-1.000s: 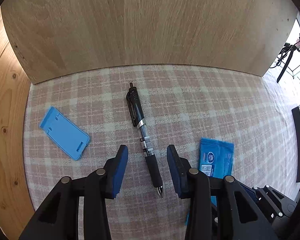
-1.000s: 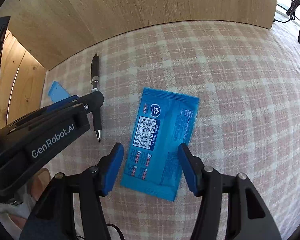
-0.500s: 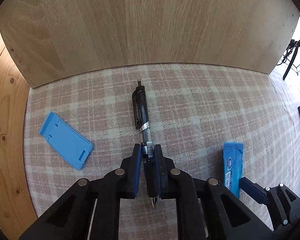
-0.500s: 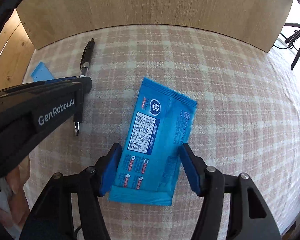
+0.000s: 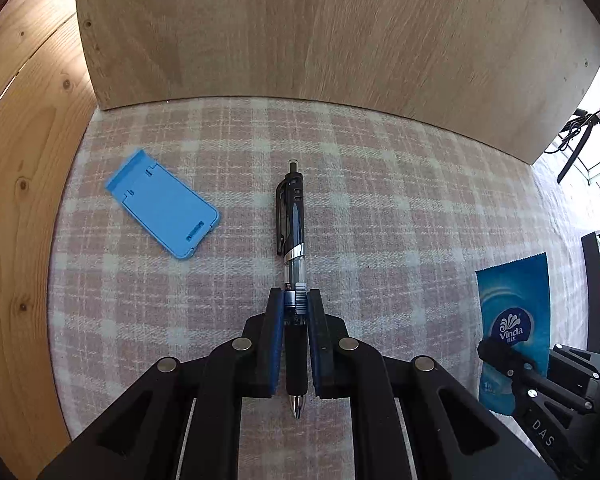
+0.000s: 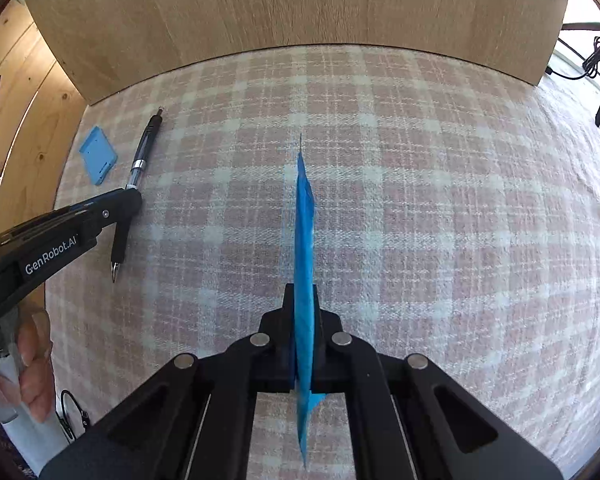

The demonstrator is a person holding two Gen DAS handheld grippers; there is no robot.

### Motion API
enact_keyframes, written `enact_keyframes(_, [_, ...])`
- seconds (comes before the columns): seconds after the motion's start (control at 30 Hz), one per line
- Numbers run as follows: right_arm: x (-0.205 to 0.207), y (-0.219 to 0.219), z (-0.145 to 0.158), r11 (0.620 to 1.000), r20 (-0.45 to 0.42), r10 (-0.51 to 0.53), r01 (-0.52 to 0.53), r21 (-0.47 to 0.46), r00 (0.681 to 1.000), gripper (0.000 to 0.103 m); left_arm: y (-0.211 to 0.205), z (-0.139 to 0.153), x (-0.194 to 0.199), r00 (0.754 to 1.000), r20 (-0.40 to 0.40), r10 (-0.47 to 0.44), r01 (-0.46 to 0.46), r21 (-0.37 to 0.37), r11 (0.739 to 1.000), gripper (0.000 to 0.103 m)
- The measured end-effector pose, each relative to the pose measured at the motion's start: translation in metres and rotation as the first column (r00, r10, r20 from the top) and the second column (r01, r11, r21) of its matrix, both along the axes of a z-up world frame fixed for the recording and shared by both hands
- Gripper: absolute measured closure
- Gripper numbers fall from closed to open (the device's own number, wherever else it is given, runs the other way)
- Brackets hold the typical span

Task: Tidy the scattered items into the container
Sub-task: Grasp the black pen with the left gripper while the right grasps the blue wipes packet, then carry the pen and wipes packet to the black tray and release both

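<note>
My left gripper (image 5: 294,300) is shut on a black pen (image 5: 291,216), gripping its lower barrel; the pen points away, tip toward the camera, just above the pink checked cloth (image 5: 400,208). It also shows in the right wrist view (image 6: 142,154). My right gripper (image 6: 303,300) is shut on a blue tissue pack (image 6: 305,232), held edge-on above the cloth. The pack's face shows in the left wrist view (image 5: 514,320). A blue phone stand (image 5: 162,204) lies flat on the cloth at the left. No container is in view.
A pale wooden panel (image 5: 320,32) stands upright along the cloth's far edge. Pine boards (image 5: 16,160) rise on the left. A dark object (image 5: 594,292) sits at the cloth's right edge. A hand (image 6: 36,368) holds the left gripper.
Both grippers have shut from open: the left closed on the pen and lifted it, the right closed on the tissue pack and lifted it so it stands edge-on.
</note>
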State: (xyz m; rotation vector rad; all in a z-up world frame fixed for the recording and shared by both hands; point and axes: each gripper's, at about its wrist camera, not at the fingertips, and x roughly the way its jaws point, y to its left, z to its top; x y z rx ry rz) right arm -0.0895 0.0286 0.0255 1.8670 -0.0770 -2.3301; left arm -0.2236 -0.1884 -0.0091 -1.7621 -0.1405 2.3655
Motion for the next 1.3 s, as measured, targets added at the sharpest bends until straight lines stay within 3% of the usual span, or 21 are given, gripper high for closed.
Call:
enact_keyframes(0.27, [0.038, 0.073, 0.038, 0.999, -0.068, 0.028, -0.031, -0.043, 0.997, 0.1, -0.003, 0.029, 0.082, 0.998, -0.058, 0.037, -0.036, 0.009, 0.999, 0.093])
enact_keyframes(0.57, [0.049, 0.187, 0.083, 0.996, -0.152, 0.029, -0.041, -0.077, 0.988, 0.1, 0.088, 0.072, 0.111, 0.992, -0.127, -0.005, 0.004, -0.007, 1.0, 0.093])
enact_keyframes(0.8, [0.064, 0.316, 0.11, 0.995, -0.204, -0.028, 0.007, -0.099, 0.979, 0.1, 0.194, 0.1, 0.086, 0.981, -0.163, -0.106, 0.108, 0.006, 0.994, 0.093])
enact_keyframes(1.0, [0.069, 0.415, 0.126, 0.989, -0.229, -0.135, 0.117, -0.091, 0.964, 0.1, 0.32, 0.133, 0.074, 0.959, -0.183, -0.216, 0.224, 0.025, 0.974, 0.093])
enact_keyframes(1.13, [0.05, 0.408, 0.123, 0.975, -0.247, -0.22, 0.209, -0.071, 0.944, 0.1, 0.413, 0.145, 0.072, 0.937, -0.198, -0.287, 0.302, 0.05, 0.952, 0.093])
enact_keyframes(1.3, [0.06, 0.486, 0.138, 0.951, -0.263, -0.306, 0.304, -0.047, 0.915, 0.1, 0.523, 0.14, 0.087, 0.905, -0.2, -0.376, 0.395, 0.062, 0.917, 0.093])
